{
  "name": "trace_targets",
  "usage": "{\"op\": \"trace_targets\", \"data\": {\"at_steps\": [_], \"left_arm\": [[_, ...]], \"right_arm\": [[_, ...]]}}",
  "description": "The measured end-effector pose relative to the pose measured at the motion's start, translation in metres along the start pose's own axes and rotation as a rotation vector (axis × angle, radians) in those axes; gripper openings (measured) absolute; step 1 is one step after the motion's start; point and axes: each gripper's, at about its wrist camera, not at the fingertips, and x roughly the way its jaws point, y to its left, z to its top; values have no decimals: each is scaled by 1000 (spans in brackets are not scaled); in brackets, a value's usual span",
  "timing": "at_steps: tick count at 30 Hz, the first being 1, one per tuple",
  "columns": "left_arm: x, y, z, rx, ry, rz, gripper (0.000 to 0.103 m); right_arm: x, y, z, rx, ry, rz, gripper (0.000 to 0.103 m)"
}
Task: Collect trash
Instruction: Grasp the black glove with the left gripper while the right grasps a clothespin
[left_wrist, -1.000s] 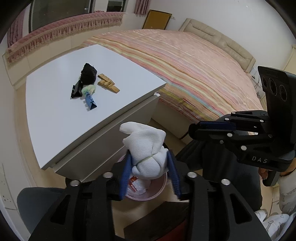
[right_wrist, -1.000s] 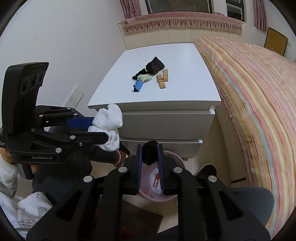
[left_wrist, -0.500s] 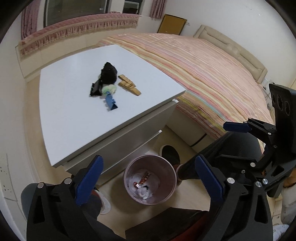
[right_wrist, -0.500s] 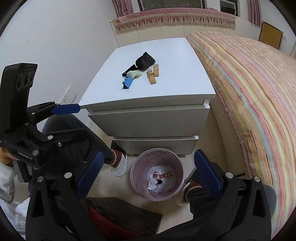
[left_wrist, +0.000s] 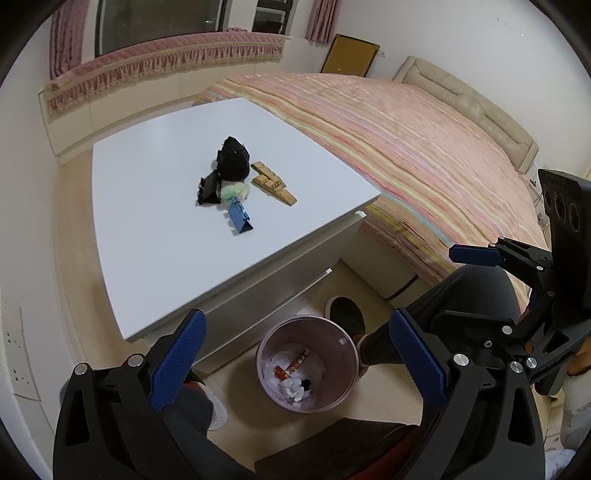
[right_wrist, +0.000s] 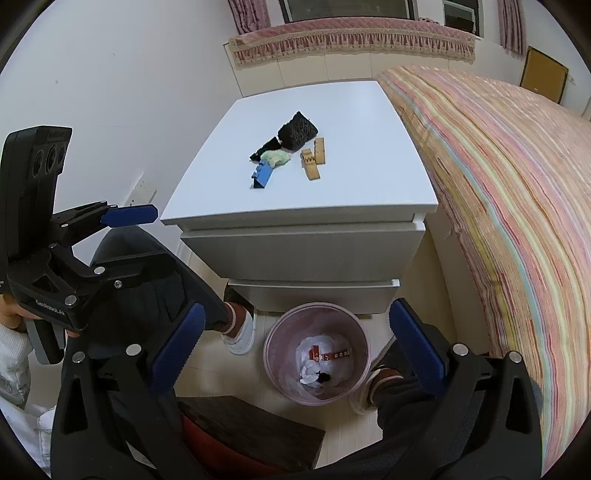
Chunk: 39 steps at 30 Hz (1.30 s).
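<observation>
Both claws are empty now: a second ago the left claw (left_wrist: 295, 365) was clamped on a white crumpled wad and the right claw (right_wrist: 295, 354) on a small black scrap, and both pieces now lie in the pink waste bin (left_wrist: 308, 363) at the lower centre of each frame. The fingers of each claw stand wide apart above the bin, holding nothing. So this drop is done, and the claws are free for another pick.

More trash waits on the white desk (left_wrist: 147, 221) in the upper middle of the frames: a black crumpled lump (left_wrist: 232, 159), a black binder clip (left_wrist: 208, 188), a green fluffy wad (left_wrist: 235, 191), a blue binder clip (left_wrist: 240, 218) and two wooden clothespins (left_wrist: 273, 182), all clustered close together.
</observation>
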Motion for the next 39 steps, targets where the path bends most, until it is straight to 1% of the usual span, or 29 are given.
{"op": "trace_targets", "data": {"at_steps": [12,20,29,36,38,39], "left_arm": [[-8,25,32,-23,-29,38,95],[0,41,62,-31,-33,49,95],[25,60,99,-45,-12,34,95],[60,75,126,-68,32,27,95],[73,81,134,-79,52,14,95],[78,83,137,-81,59,11,95]], "right_arm": [[-1,-1,39,-29,-25,-7,98],[13,-9,75,-52,-31,-18,98],[46,-17,105,-78,-6,-6,98],[79,-17,118,-114,15,-7,98],[89,-18,119,-121,27,-1,92],[93,-18,120,-123,33,-1,88]]}}
